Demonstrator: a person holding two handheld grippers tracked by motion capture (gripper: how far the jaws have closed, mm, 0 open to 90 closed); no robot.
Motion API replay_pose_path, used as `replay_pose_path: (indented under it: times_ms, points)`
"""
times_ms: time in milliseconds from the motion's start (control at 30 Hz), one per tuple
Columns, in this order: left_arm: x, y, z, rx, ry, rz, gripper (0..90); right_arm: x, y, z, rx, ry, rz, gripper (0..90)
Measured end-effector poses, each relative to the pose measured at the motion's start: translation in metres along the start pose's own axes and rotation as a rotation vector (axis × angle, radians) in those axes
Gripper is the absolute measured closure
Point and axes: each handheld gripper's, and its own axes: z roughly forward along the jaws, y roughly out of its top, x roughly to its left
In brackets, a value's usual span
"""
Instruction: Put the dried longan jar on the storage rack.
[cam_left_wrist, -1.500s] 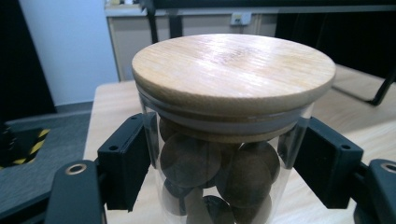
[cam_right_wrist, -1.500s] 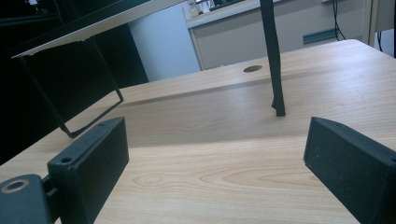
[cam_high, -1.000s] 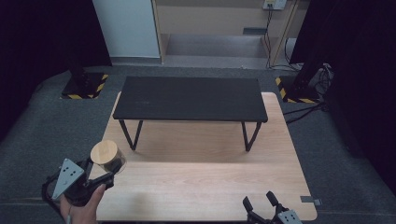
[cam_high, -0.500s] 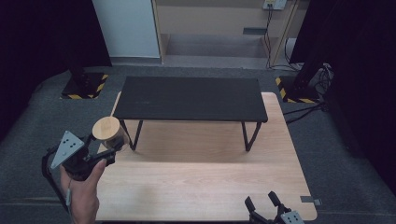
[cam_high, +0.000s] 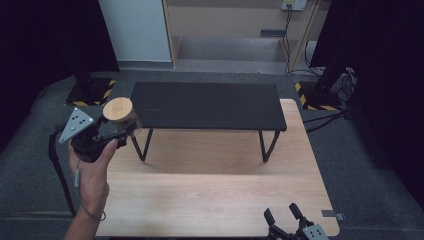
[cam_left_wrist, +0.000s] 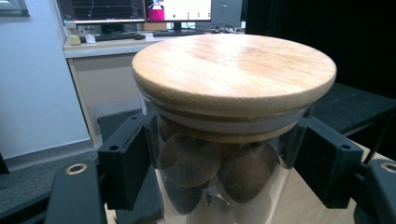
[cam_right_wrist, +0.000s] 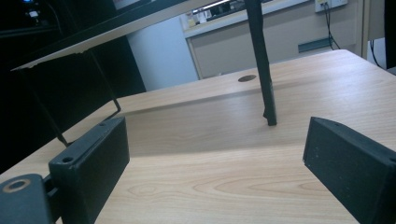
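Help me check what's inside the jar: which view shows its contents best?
The left gripper view: the jar is close up, with brown rounded pieces behind the glass. The high view shows mostly its wooden lid, small and far.

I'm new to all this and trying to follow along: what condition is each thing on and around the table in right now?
Glass jar: lifted off the table, upright, brown round pieces inside.
Wooden lid: on the jar, closed.
Left gripper: fingers shut on the jar's sides.
Right gripper: fingers open, nothing between them, low over the table's near edge.
Black shelf: standing on the wooden table, nothing on top.
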Motion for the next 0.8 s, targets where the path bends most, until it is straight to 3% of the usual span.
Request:
replay_pose_path:
  times_ms: [400,800]
  points:
    - [0.014,0.016,0.050,0.019,0.016,0.001,24.4,-0.003,0.004,0.000,-0.010,-0.022,-0.005,7.2]
    - [0.024,0.009,0.087,0.064,0.023,-0.012,24.3,-0.005,0.005,0.001,-0.004,-0.043,-0.005,7.5]
